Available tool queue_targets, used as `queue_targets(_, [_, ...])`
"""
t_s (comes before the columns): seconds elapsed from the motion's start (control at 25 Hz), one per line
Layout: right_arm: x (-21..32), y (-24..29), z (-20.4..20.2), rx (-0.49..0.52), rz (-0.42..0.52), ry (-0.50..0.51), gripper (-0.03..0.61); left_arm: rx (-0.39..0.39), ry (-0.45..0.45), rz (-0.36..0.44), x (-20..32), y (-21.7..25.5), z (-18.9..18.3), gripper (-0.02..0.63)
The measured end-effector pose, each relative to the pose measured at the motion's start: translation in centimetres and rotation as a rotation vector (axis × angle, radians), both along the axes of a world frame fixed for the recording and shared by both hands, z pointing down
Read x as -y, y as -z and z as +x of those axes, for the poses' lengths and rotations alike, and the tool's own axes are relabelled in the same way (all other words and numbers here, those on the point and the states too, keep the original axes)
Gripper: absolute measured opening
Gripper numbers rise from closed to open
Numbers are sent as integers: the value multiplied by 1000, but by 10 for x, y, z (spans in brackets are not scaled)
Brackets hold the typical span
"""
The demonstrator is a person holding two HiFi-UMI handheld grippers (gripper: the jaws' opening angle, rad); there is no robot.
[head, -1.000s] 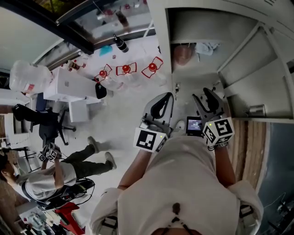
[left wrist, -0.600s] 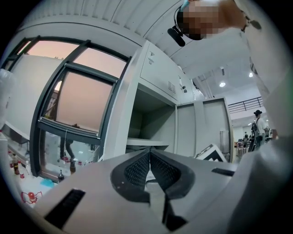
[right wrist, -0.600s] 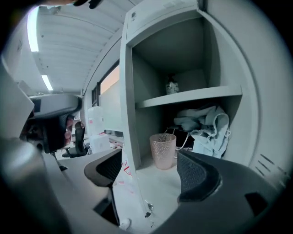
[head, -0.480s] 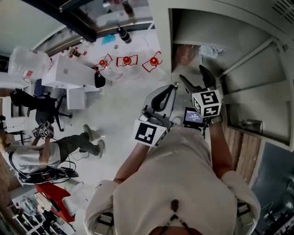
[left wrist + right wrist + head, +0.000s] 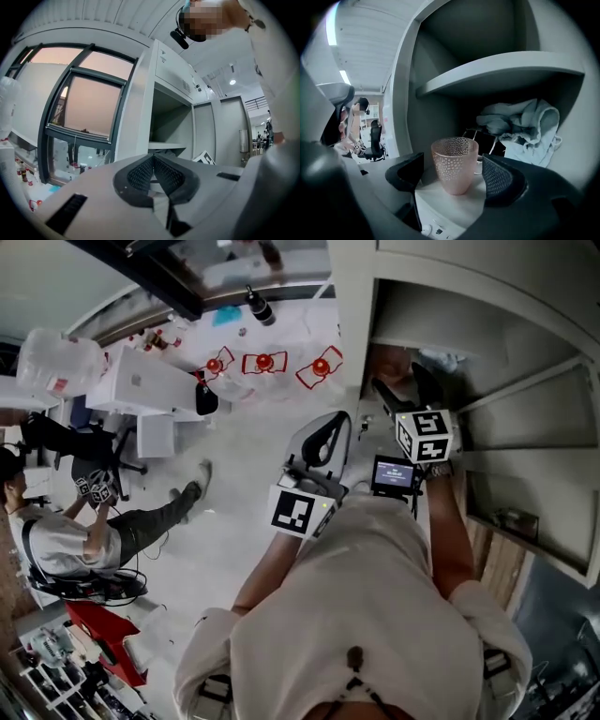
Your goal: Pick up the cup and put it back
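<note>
A pink dimpled cup (image 5: 454, 164) stands upright on a white box (image 5: 454, 201) inside an open locker compartment. My right gripper (image 5: 453, 169) is open around it: one pad sits on each side of the cup with a gap on both sides, touching nothing. In the head view the right gripper (image 5: 401, 388) reaches into the locker and the cup (image 5: 388, 363) shows as a pink patch just beyond it. The left gripper (image 5: 323, 434) hangs lower, outside the locker. In its own view the left gripper (image 5: 152, 161) is shut with its pads meeting and nothing between them.
A pale blue cloth (image 5: 520, 126) is bundled behind the cup, under a grey shelf (image 5: 497, 70). The locker's side wall (image 5: 401, 108) rises close on the left. A seated person (image 5: 66, 531) and a white table (image 5: 141, 390) are off to the left on the floor.
My right gripper has moved forward into the locker compartment and its jaws have spread wide around the cup. The left gripper has stayed about where it was.
</note>
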State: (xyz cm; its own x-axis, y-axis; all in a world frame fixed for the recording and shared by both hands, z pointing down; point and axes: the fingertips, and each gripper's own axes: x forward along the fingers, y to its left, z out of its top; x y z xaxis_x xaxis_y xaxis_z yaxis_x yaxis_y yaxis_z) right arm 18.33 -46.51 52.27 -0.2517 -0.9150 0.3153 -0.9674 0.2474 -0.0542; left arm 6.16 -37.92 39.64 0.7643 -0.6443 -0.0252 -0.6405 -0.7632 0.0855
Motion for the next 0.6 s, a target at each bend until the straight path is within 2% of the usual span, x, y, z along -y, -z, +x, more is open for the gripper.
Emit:
queue_targets(0.44, [19, 4, -1, -41, 62, -30, 357, 20, 6, -16, 21, -6, -11, 9])
queue_targets(0.6, [16, 4, 1, -22, 66, -47, 356, 29, -1, -34, 24, -13, -12, 9])
